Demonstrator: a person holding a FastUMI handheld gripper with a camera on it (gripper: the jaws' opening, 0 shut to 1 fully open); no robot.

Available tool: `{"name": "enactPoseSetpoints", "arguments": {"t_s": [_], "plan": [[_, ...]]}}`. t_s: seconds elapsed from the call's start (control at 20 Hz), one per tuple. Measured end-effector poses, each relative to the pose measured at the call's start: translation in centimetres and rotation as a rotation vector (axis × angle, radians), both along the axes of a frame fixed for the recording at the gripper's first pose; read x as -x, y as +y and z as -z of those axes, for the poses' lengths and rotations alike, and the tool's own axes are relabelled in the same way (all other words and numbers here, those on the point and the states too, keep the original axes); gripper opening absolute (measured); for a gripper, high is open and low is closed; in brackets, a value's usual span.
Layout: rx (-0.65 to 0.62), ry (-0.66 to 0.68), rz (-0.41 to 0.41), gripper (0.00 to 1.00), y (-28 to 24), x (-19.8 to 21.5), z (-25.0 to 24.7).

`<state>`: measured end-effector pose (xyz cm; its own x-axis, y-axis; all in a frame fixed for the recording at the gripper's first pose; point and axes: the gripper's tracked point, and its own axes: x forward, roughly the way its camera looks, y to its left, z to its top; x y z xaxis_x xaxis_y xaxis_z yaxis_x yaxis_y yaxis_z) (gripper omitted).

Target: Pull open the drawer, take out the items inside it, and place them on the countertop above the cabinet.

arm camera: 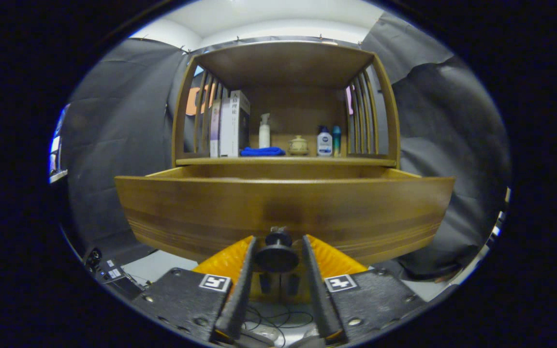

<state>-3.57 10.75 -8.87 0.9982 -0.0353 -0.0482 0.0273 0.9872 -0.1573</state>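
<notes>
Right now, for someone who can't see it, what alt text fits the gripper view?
The gripper has its two fingers on either side of the dark round knob of a wooden drawer that stands pulled out from its cabinet. On the countertop above are boxes, a white pump bottle, a blue cloth, a small jar and two more bottles.

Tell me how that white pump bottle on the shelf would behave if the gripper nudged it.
The white pump bottle stands upright, tall and narrow, so a nudge high up would probably tip it. Its smooth, rigid-looking body may slip between fingers. If it falls it could land on the blue cloth beside it. The gripper has its fingers around the drawer knob.
</notes>
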Motion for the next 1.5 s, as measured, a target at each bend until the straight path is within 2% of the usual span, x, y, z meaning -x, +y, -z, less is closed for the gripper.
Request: {"name": "enactPoseSetpoints", "arguments": {"t_s": [0.15, 0.25, 0.45, 0.6, 0.75, 0.95, 1.1, 1.5], "plan": [[0.057, -0.039, -0.012, 0.93, 0.7, 0.8, -1.0], [0.071, -0.09, -0.016, 0.94, 0.9, 1.3, -3.2], [0.001, -0.145, -0.053, 0.96, 2.0, 0.7, -9.2], [-0.049, -0.041, -0.015, 0.96, 0.6, -2.0, -11.9], [-0.047, 0.101, 0.021, 0.96, 0.1, -4.9, -12.6], [-0.037, 0.29, 0.014, 0.96, 1.3, -8.5, -10.5], [-0.073, 0.42, 0.058, 0.97, 1.0, -10.6, -8.2], [-0.071, 0.65, 0.122, 0.92, 0.5, -12.6, -3.2]]}}
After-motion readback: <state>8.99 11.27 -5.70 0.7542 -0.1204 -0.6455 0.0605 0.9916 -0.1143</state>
